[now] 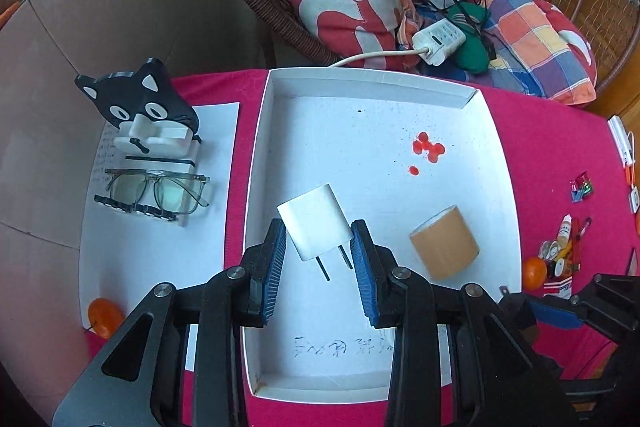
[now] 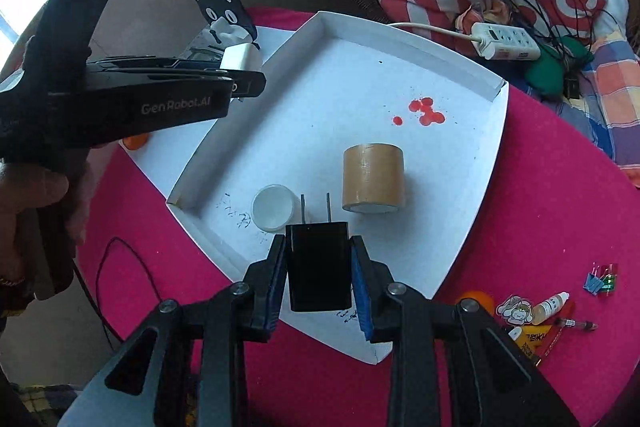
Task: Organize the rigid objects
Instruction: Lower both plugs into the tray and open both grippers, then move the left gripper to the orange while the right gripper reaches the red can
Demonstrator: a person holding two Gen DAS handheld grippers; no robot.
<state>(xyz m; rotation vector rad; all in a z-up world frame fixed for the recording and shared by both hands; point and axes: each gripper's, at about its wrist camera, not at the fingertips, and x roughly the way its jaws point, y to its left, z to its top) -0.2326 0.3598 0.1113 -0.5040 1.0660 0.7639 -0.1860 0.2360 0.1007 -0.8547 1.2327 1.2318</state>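
Note:
My left gripper (image 1: 319,241) is shut on a white plug adapter (image 1: 314,221), prongs pointing toward the camera, above the white cardboard tray (image 1: 372,83). In the right wrist view that same gripper (image 2: 244,67) enters from the left with the white plug adapter (image 2: 240,57) at its tip. My right gripper (image 2: 319,249) is shut on a black plug adapter (image 2: 319,263), prongs pointing away, over the tray's (image 2: 460,227) near edge. A roll of brown tape (image 1: 444,242) (image 2: 373,183) lies in the tray. A small white round lid (image 2: 276,207) sits in the tray just left of the black adapter's prongs.
Red stains (image 1: 427,147) mark the tray floor. A cat-shaped stand (image 1: 148,111) with glasses (image 1: 160,189) sits on white paper to the left. Small items, a dropper bottle (image 2: 550,307) and an orange (image 1: 534,273) lie on the pink cloth at right. A power strip (image 1: 438,41) rests on cushions behind.

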